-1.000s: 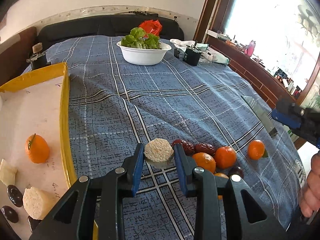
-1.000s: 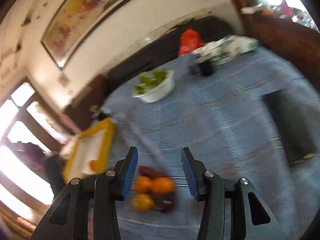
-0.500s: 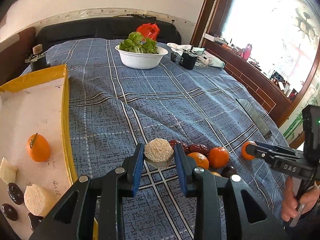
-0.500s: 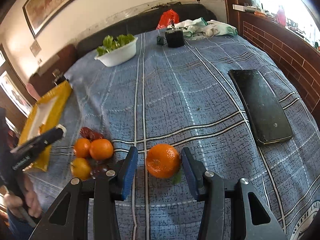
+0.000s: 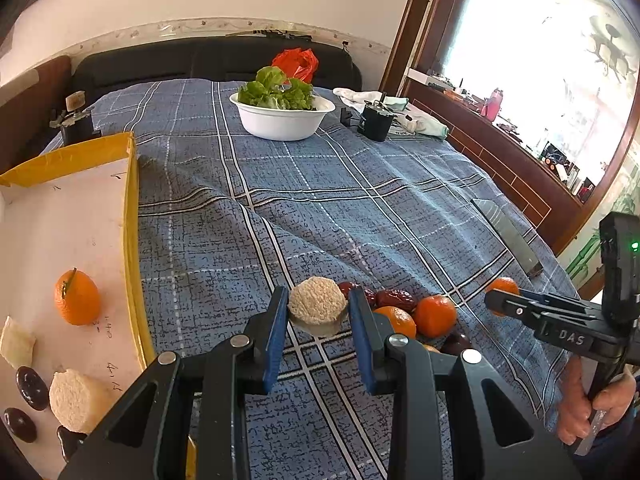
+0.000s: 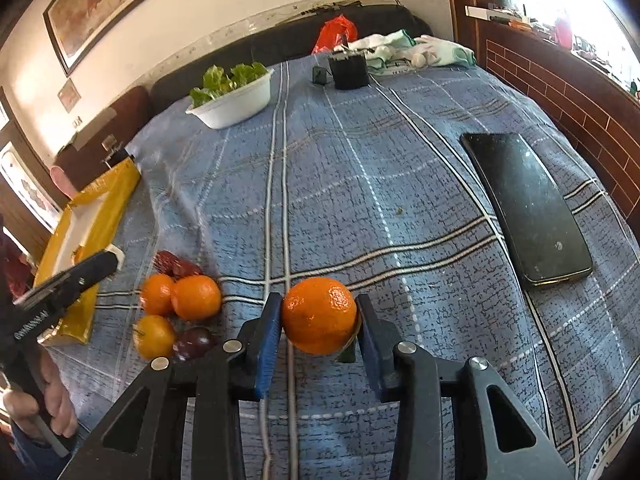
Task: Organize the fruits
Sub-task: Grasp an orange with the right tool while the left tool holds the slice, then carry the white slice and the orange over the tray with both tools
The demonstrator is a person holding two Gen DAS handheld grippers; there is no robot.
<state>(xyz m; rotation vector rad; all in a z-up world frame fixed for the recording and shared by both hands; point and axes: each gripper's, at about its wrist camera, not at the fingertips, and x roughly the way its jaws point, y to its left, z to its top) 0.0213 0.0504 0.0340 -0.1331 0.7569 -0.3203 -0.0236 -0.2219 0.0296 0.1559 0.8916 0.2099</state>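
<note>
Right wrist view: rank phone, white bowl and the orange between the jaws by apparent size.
1. phone
2. white bowl and orange: similar in frame; the orange is much nearer the camera, so unranked.

Strong daylight enters from the window (image 5: 568,60) at the right of my tongs, and there it is burnt out to white. The blue cloth (image 5: 320,208) before my tongs is evenly lit, with soft shadows. Both pictures are sharp. The fisheye bends the edges, and the corners are dark.

5 oranges (image 6: 319,315) (2 red dates (image 5: 394,299))
</note>
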